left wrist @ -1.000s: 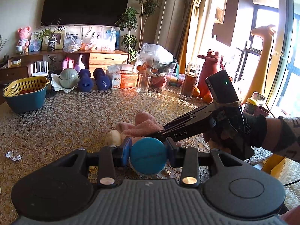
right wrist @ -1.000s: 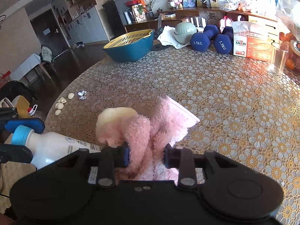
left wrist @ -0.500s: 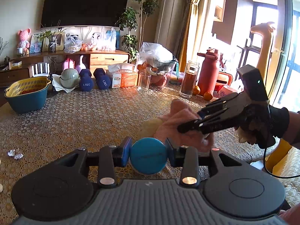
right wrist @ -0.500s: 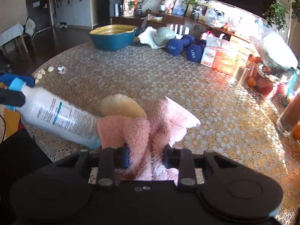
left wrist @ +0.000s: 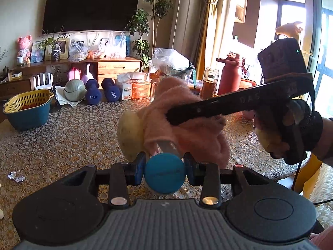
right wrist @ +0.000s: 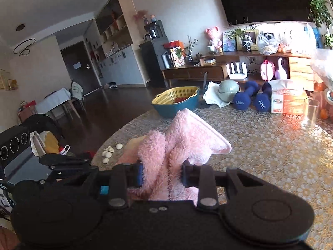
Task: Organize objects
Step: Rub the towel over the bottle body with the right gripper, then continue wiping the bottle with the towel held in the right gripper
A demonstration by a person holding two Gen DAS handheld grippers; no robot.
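Observation:
My left gripper (left wrist: 164, 164) is shut on the neck of a white bottle, whose blue cap (left wrist: 164, 174) fills the gap between the pads. A fluffy pink cloth (left wrist: 187, 125) with a pale yellow patch is draped over the bottle's body and hides most of it. My right gripper (left wrist: 172, 114) reaches in from the right, held by a gloved hand, and is shut on that cloth. In the right wrist view the pink cloth (right wrist: 187, 141) bunches up between the right gripper's (right wrist: 162, 173) fingers, above the table, and the left gripper (right wrist: 68, 160) shows at lower left.
A teal basket with a yellow strainer (left wrist: 27, 108), a green bowl and two blue dumbbells (left wrist: 93, 95) stand at the table's back. A drinking glass (right wrist: 311, 112), a jar (left wrist: 210, 83) and a red flask (left wrist: 231, 77) stand at the right. Foil scraps (left wrist: 15, 176) and garlic cloves (right wrist: 108, 154) lie near the left edge.
The right gripper has risen with the pink cloth from the tabletop and brought it over the bottle, close to the left gripper. The left gripper and its bottle have stayed put.

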